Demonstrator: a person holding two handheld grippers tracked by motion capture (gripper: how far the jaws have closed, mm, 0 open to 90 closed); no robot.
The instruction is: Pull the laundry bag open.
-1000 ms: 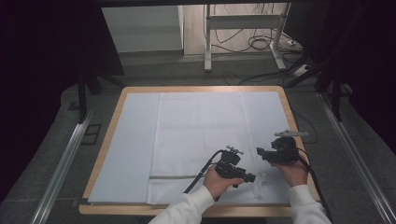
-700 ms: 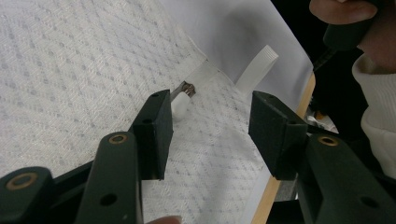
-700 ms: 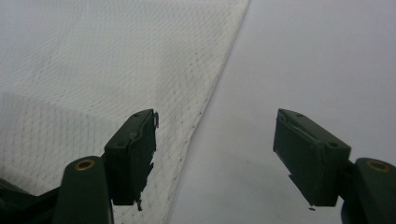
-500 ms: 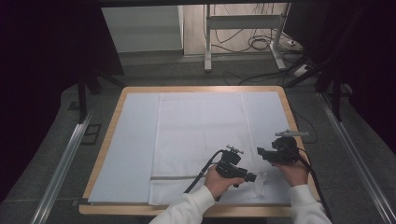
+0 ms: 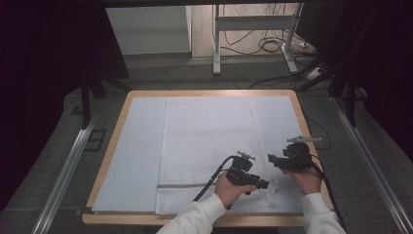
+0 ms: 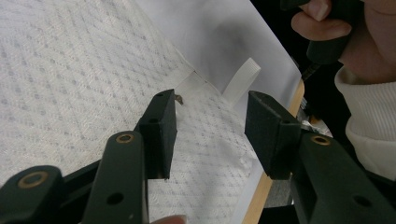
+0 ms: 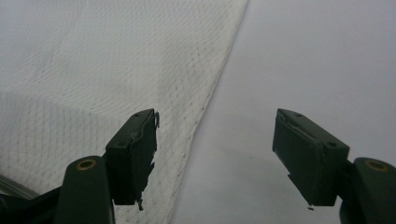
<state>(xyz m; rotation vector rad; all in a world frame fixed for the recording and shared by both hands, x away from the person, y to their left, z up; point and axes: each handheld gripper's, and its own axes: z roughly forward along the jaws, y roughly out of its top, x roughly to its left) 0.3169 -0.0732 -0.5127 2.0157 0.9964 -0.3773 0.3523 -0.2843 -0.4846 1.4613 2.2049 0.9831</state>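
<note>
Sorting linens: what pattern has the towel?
White towel, woven diamond pattern; left gripper view shows it best.

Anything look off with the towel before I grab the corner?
Mostly no: the white towel lies flat and square on the table. Only its near right corner is rumpled, with a small white loop tab sticking out past the edge.

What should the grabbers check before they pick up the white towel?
1. Towel lying flat on the light sheet: ok.
2. Left gripper over the towel's near corner, jaws just been closing, nothing pinched: ok.
3. Right gripper open astride the towel's side edge: ok.
4. Pads touching cloth: cannot tell.
5. Towel's hanging loop outside the jaws: ok.
</note>
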